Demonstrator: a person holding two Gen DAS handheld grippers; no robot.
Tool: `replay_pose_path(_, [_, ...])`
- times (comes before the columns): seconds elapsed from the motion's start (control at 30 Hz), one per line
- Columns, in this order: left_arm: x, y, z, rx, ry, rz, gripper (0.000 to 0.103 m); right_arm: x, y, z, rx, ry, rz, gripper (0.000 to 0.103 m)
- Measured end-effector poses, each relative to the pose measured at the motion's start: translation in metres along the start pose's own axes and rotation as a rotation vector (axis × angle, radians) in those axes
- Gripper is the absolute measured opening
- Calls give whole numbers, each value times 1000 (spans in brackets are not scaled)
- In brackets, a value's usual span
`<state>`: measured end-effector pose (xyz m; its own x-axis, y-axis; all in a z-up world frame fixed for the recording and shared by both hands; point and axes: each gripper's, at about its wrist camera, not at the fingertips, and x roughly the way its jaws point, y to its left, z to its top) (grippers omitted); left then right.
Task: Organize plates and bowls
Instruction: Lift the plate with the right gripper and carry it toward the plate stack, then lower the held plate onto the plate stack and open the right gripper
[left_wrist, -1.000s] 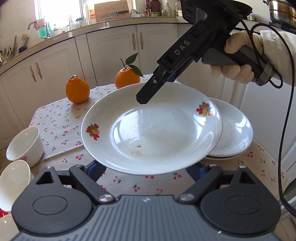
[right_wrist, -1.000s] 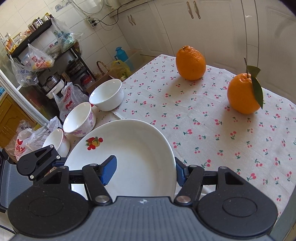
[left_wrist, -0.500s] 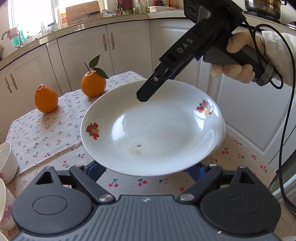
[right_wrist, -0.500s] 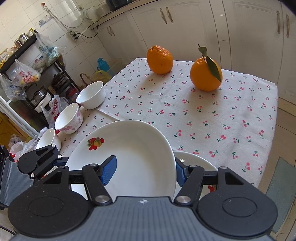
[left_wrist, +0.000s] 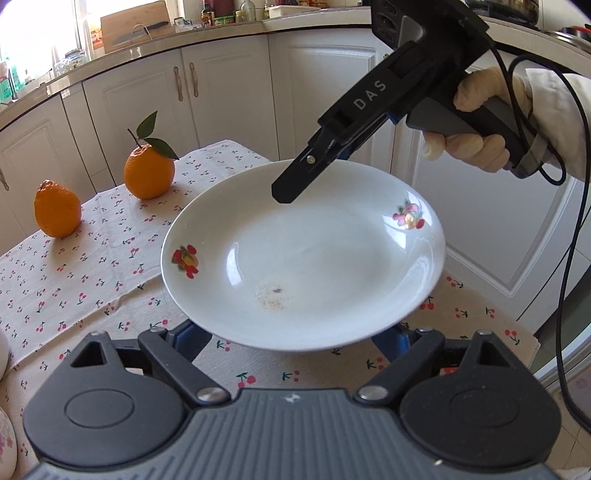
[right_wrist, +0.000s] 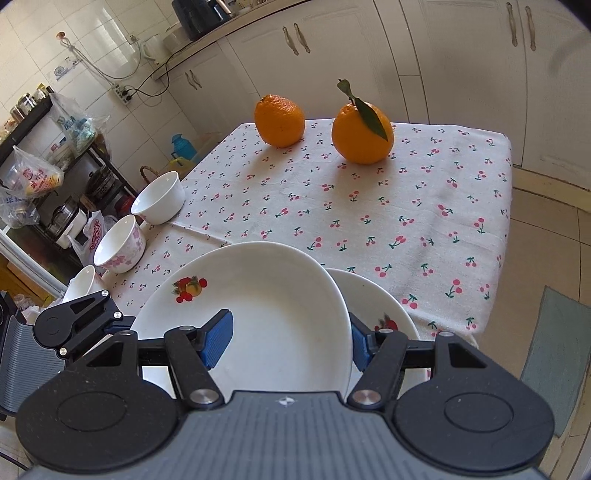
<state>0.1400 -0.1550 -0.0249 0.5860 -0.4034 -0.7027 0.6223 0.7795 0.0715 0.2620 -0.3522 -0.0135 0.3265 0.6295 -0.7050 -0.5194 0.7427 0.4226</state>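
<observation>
A white deep plate (left_wrist: 303, 254) with fruit prints hangs above the cherry-print tablecloth (left_wrist: 92, 266). My left gripper (left_wrist: 291, 332) reaches under its near side with the jaws wide. The pad tips are hidden, and the plate rides with the gripper. My right gripper (right_wrist: 288, 341) is shut on the plate (right_wrist: 266, 306): one blue pad lies inside the bowl of it, the other outside the rim. In the left wrist view its black finger (left_wrist: 295, 184) rests on the far rim, held by a gloved hand (left_wrist: 476, 147). A second plate (right_wrist: 384, 306) lies on the table, partly under the held one.
Three bowls (right_wrist: 159, 199) (right_wrist: 120, 245) (right_wrist: 83, 284) stand along the table's left edge. Two oranges (right_wrist: 279, 120) (right_wrist: 362, 134) sit at the far end. White cabinets (left_wrist: 229, 96) ring the table. The table's right edge (right_wrist: 509, 229) drops to a tiled floor.
Both grippers and the plate moved together toward the table's near right corner. In the right wrist view the second plate came into sight below. In the left wrist view it is now hidden.
</observation>
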Motion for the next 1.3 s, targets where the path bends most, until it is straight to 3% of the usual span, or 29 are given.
replay_pose_path(1.3, [18,-3,6,-9,41,-77,92,-5,-24,-29,59,22,-58,70])
